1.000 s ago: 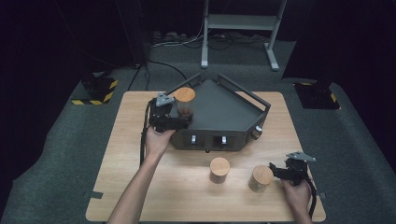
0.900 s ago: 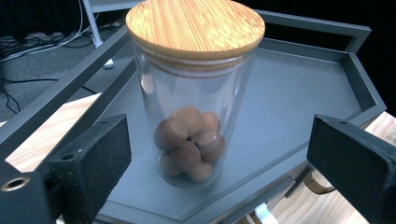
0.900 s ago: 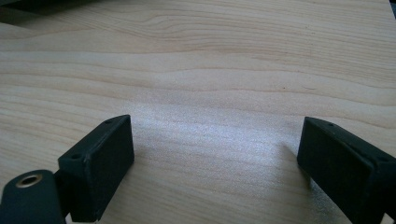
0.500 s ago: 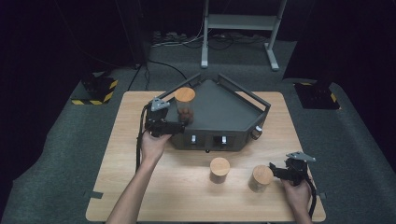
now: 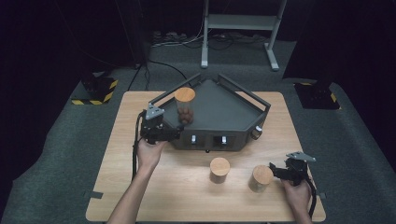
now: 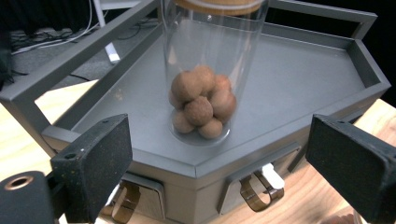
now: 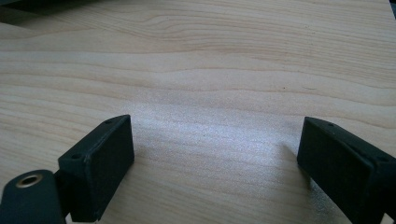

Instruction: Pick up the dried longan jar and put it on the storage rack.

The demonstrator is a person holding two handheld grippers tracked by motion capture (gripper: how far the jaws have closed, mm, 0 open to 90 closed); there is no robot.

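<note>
The jaws of the left gripper (image 6: 219,172) stand wide apart and empty, the upright jar of brown balls (image 6: 205,88) dead ahead on the grey tray (image 6: 303,84), its long axis vertical.

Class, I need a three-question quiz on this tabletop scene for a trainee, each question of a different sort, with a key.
1. True or false: the left claw is shut on the glass jar.
2. How many cork-lidded jars stand on the bare table?
3. The brown balls lie in: A) the jar on the grey tray; B) the right claw.

Key: 1 false; 2 two; 3 A.
</note>
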